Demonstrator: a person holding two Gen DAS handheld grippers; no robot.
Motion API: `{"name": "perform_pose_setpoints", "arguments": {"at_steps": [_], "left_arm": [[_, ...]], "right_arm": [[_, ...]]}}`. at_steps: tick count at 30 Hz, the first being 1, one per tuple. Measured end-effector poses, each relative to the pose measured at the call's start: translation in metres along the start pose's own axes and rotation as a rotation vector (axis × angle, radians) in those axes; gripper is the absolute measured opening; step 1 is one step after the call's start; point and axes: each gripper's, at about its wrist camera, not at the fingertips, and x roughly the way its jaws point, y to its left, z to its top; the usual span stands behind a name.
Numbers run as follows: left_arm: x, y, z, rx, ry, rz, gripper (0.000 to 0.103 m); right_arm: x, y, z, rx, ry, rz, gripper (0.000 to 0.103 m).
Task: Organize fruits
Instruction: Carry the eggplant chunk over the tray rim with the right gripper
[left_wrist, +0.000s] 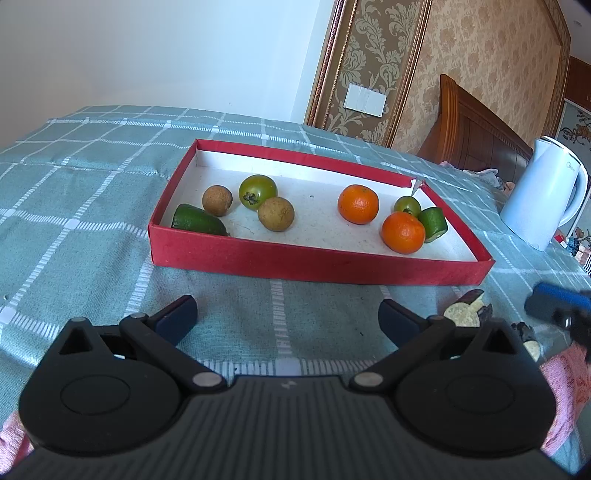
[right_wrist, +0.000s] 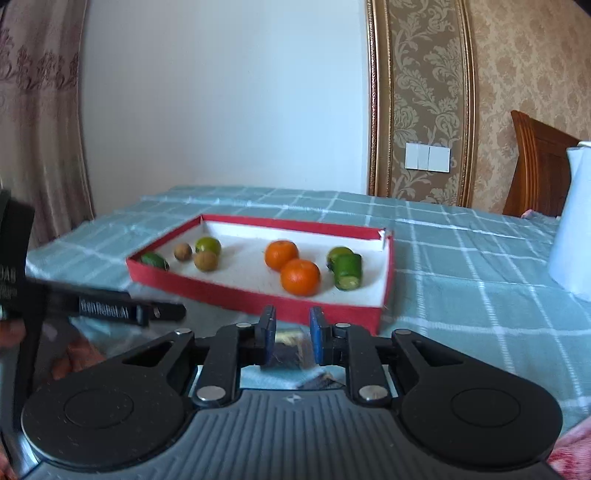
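A red tray (left_wrist: 258, 260) with a white floor sits on the checked cloth and holds the fruit. At its left lie a green cucumber piece (left_wrist: 197, 220), two brown longans (left_wrist: 217, 200) (left_wrist: 276, 213) and a green tomato (left_wrist: 258, 191). At its right are two oranges (left_wrist: 358, 204) (left_wrist: 403, 232), a small green tomato (left_wrist: 407, 205) and a green cucumber stub (left_wrist: 434, 224). My left gripper (left_wrist: 288, 319) is open and empty, in front of the tray. My right gripper (right_wrist: 292, 334) stands partly open over a small dark item (right_wrist: 286, 354), near the tray's front wall (right_wrist: 236, 295). The oranges (right_wrist: 300, 277) show there too.
A white kettle (left_wrist: 543, 192) stands right of the tray; it also shows in the right wrist view (right_wrist: 572, 221). A wooden headboard (left_wrist: 472, 125) is behind it. Small dark and tan items (left_wrist: 467, 312) lie on the cloth by the left gripper's right finger.
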Motion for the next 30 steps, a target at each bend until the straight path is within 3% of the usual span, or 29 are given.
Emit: {"name": "perform_pose_setpoints", "arguments": {"at_steps": [2, 3, 4, 5, 12, 16, 17, 19, 21, 30], "left_arm": [[0.0, 0.0, 0.0, 0.001, 0.0, 0.0, 0.103], [0.0, 0.0, 0.0, 0.002, 0.0, 0.001, 0.103], [0.0, 0.0, 0.0, 0.001, 0.0, 0.001, 0.103], [0.0, 0.0, 0.0, 0.001, 0.0, 0.0, 0.103], [0.0, 0.0, 0.0, 0.0, -0.001, -0.001, 0.103], [0.0, 0.0, 0.0, -0.002, -0.002, -0.002, 0.103], [0.0, 0.0, 0.0, -0.003, -0.002, -0.004, 0.103], [0.0, 0.0, 0.0, -0.005, -0.003, -0.005, 0.103], [0.0, 0.001, 0.0, -0.005, -0.003, -0.005, 0.103], [0.0, 0.002, 0.0, -0.011, -0.006, -0.01, 0.103]], "right_arm": [[0.0, -0.004, -0.006, 0.009, 0.027, 0.011, 0.038], [0.001, -0.005, -0.009, 0.022, 0.042, 0.028, 0.059], [0.002, -0.006, -0.011, 0.039, 0.046, 0.04, 0.073], [0.003, -0.006, -0.012, 0.05, 0.044, 0.045, 0.073], [0.024, 0.009, -0.005, 0.018, 0.035, 0.029, 0.073], [0.048, 0.018, 0.007, -0.018, 0.108, 0.006, 0.072], [0.053, 0.019, 0.008, -0.022, 0.13, -0.002, 0.069], [0.062, 0.022, 0.008, -0.032, 0.175, -0.004, 0.037], [0.07, 0.021, 0.004, -0.023, 0.208, -0.015, 0.033], [0.049, 0.012, 0.01, 0.011, 0.096, -0.038, 0.032]]}}
